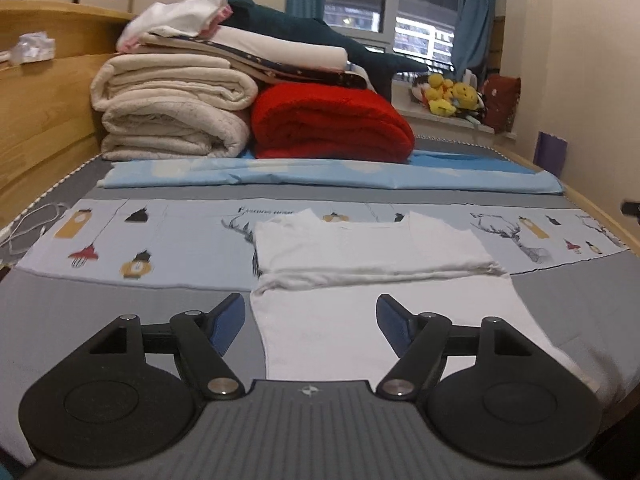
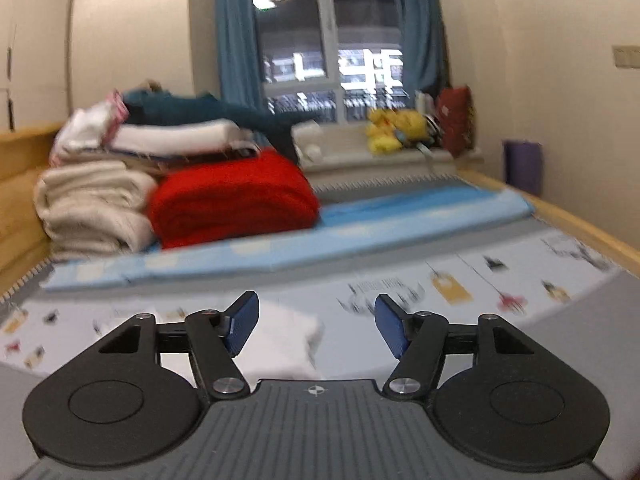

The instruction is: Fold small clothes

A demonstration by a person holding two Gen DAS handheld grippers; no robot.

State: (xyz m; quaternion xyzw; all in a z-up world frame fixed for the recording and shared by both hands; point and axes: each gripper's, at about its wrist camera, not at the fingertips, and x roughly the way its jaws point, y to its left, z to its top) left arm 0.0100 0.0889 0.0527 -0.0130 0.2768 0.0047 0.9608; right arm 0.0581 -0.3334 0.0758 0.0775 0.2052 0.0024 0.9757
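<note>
A small white garment (image 1: 360, 280) lies flat on the bed, its far part folded over toward me into a thicker band. My left gripper (image 1: 311, 312) is open and empty, hovering low over the garment's near part, fingers apart on either side of it. In the blurred right wrist view the garment (image 2: 288, 340) shows as a white folded corner behind the left finger. My right gripper (image 2: 316, 320) is open and empty, above the garment's right edge.
A patterned pale-blue sheet (image 1: 160, 240) and grey bedding (image 1: 80, 320) lie under the garment. Behind are a folded blue sheet (image 1: 320, 176), a red blanket (image 1: 332, 124), stacked cream quilts (image 1: 172, 112), a wooden headboard (image 1: 40, 100) on the left, a white cable (image 1: 32, 224) and a windowsill with plush toys (image 1: 448, 96).
</note>
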